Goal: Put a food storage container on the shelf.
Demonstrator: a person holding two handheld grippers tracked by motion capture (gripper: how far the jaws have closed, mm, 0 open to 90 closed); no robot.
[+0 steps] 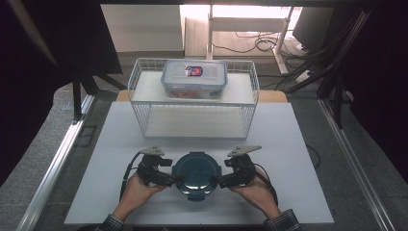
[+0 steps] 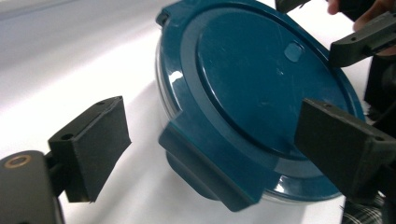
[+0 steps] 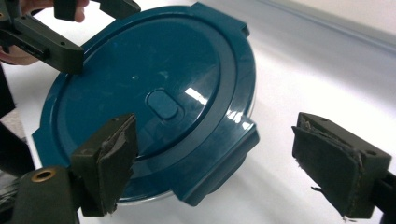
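A wire shelf rack (image 1: 194,113) stands at the far end of the white table (image 1: 288,144), well apart. Nearer the person, the round container with the teal lid (image 1: 196,174) sits between the left gripper (image 1: 175,179) and right gripper (image 1: 217,181), both with jaws apart, each straddling a latch tab (image 2: 205,175). Closing off-centre could slide the container or miss the tab.

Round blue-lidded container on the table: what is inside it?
The contents cannot be seen: the dark blue lid covers the round container fully. A thin strip of clear wall shows under the lid's rim in both gripper views, revealing nothing inside.
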